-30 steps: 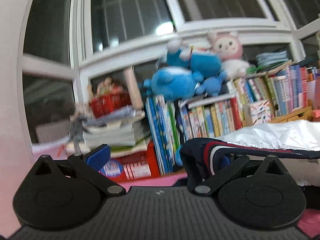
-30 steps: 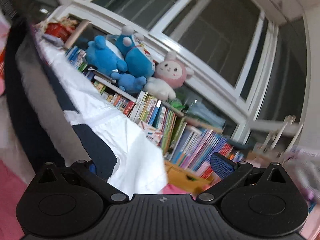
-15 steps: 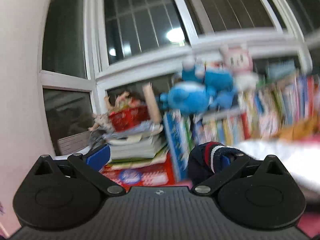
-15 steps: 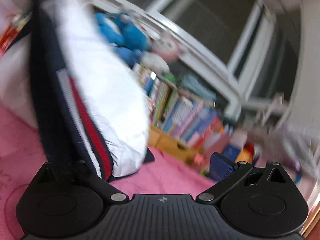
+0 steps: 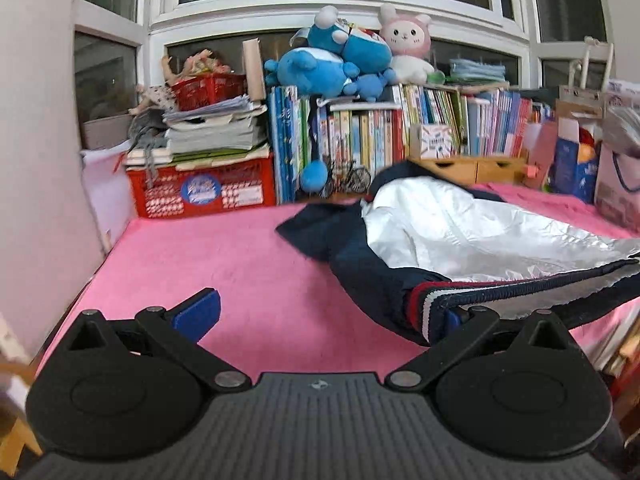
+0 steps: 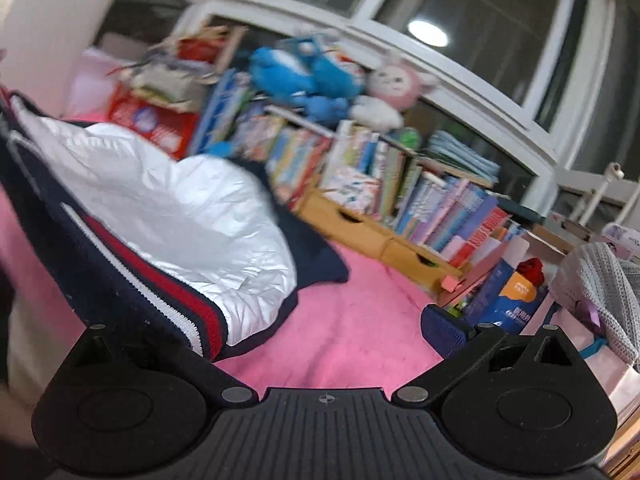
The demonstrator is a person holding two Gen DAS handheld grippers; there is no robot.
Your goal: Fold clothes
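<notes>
A navy jacket (image 5: pixel 460 236) with a shiny silver lining and a red-white striped hem lies spread on the pink blanket (image 5: pixel 240 264). My left gripper (image 5: pixel 326 316) stands with its jaws wide apart; the striped hem drapes over its right finger, and the left blue pad (image 5: pixel 196 314) is bare above the blanket. In the right wrist view the jacket (image 6: pixel 168 208) fills the left side. Its hem covers the left finger of my right gripper (image 6: pixel 320 336), whose jaws are also wide apart; the right pad (image 6: pixel 442 326) is bare.
Rows of books (image 5: pixel 420 128) with blue and pink plush toys (image 5: pixel 344 60) on top line the far edge below the window. A red crate (image 5: pixel 200 188) under stacked papers stands at far left, a wall (image 5: pixel 36 160) beside it. Bags and boxes (image 6: pixel 516 292) crowd the right.
Both grippers have come down from a raised, upward-tilted pose. The jacket, which hung lifted between them, now rests spread on the pink blanket.
</notes>
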